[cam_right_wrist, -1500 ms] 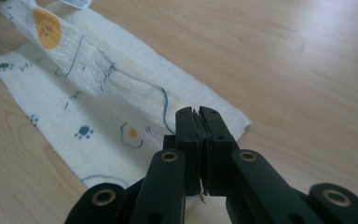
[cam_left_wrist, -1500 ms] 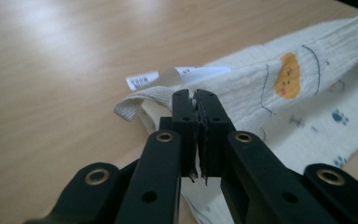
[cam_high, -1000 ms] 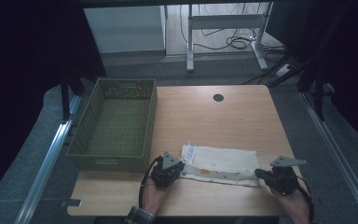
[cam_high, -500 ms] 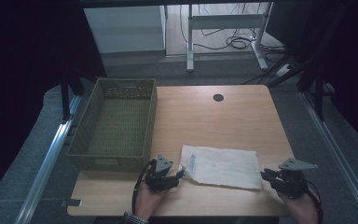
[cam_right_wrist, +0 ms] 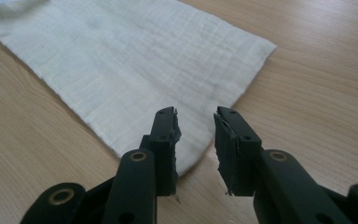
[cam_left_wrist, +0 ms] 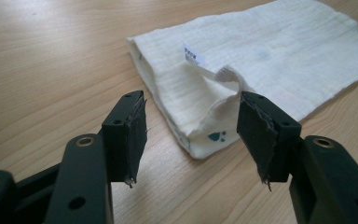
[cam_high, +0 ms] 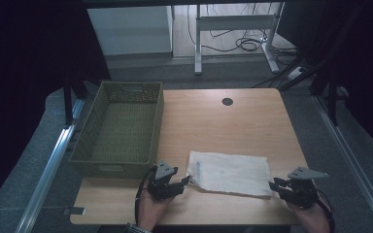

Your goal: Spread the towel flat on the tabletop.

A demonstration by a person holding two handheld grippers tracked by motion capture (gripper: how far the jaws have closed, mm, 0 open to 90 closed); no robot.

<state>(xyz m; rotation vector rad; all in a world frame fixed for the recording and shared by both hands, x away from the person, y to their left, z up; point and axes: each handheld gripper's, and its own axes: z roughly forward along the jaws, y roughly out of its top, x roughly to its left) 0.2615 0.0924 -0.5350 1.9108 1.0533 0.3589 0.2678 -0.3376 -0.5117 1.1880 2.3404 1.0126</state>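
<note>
On the light wooden table [cam_high: 233,121] our folded cream muslin cloth [cam_high: 230,172] lies flat at six o'clock, released; left gripper [cam_high: 182,182] and right gripper [cam_high: 275,184], jaws just opened, flank it, empty, clear.

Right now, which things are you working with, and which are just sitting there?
Working with:
white cloth
left gripper, fingers open at the cloth's corner
right gripper, fingers open at the other end

Just sitting there:
green basket
table
</note>
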